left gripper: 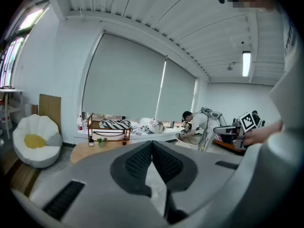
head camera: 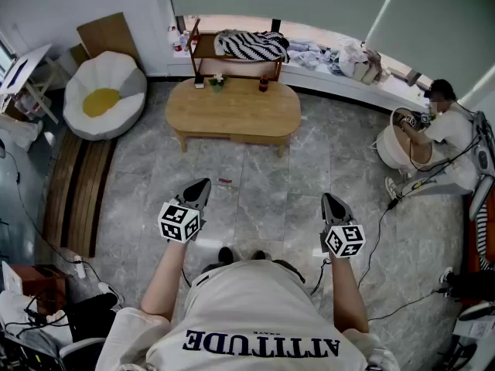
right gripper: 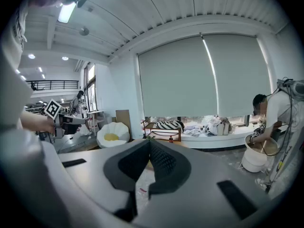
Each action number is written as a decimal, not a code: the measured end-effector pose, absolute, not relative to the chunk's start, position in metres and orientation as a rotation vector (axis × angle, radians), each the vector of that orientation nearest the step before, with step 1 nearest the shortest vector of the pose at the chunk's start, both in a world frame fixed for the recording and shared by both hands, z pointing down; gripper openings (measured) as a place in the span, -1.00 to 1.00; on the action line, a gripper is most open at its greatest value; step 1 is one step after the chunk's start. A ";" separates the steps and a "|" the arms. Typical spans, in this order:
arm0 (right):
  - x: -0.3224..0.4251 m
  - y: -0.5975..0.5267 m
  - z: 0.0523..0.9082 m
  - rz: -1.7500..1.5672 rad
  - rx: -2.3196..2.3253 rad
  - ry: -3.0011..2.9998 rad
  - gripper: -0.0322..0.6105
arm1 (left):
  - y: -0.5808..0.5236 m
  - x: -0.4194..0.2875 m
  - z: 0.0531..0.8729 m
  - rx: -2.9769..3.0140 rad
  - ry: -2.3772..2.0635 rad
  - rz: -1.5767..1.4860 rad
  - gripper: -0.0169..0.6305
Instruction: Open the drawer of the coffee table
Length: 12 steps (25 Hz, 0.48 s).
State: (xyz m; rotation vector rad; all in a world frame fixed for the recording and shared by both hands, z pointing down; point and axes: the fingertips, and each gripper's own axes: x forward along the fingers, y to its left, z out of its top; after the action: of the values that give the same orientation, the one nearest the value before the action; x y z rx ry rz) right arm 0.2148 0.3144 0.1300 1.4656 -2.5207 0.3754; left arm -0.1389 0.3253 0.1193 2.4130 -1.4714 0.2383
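The left tongs (head camera: 199,186) at 11 o'clock and the right tongs (head camera: 329,201) at 1 o'clock of the person (head camera: 255,315) hover over the marble floor (head camera: 255,199). Each pair is pressed together on nothing. The oval wooden counter (head camera: 232,110) stands well apart at 12 o'clock, and its drawer is too small to make out.

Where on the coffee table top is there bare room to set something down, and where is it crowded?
The coffee table is bare across its front, middle and both rounded ends. Only its far edge is occupied: a small plant and a dark bottle stand there, just before the wooden rack. The window ledge behind is cluttered.
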 end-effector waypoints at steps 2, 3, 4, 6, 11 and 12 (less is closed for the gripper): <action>0.215 0.313 0.130 0.376 1.465 -2.520 -0.84 | 0.324 -0.139 0.118 2.413 -1.473 0.237 -0.89; 0.215 0.313 0.130 0.376 1.464 -2.520 -0.84 | 0.323 -0.140 0.118 2.413 -1.474 0.236 -0.89; 0.215 0.312 0.130 0.376 1.463 -2.520 -0.84 | 0.323 -0.140 0.118 2.413 -1.475 0.235 -0.89; 0.215 0.312 0.130 0.377 1.463 -2.520 -0.84 | 0.323 -0.140 0.117 2.413 -1.478 0.234 -0.89; 0.215 0.310 0.127 0.377 1.460 -2.525 -0.84 | 0.322 -0.140 0.115 2.409 -1.482 0.236 -0.89; 0.215 0.310 0.127 0.378 1.459 -2.526 -0.84 | 0.322 -0.140 0.115 2.408 -1.482 0.237 -0.89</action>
State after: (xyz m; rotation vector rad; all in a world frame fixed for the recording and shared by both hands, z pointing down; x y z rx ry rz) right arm 0.2153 0.3099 0.1269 1.4592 -2.5259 0.3777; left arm -0.1398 0.3225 0.1155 2.4079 -1.4817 0.2373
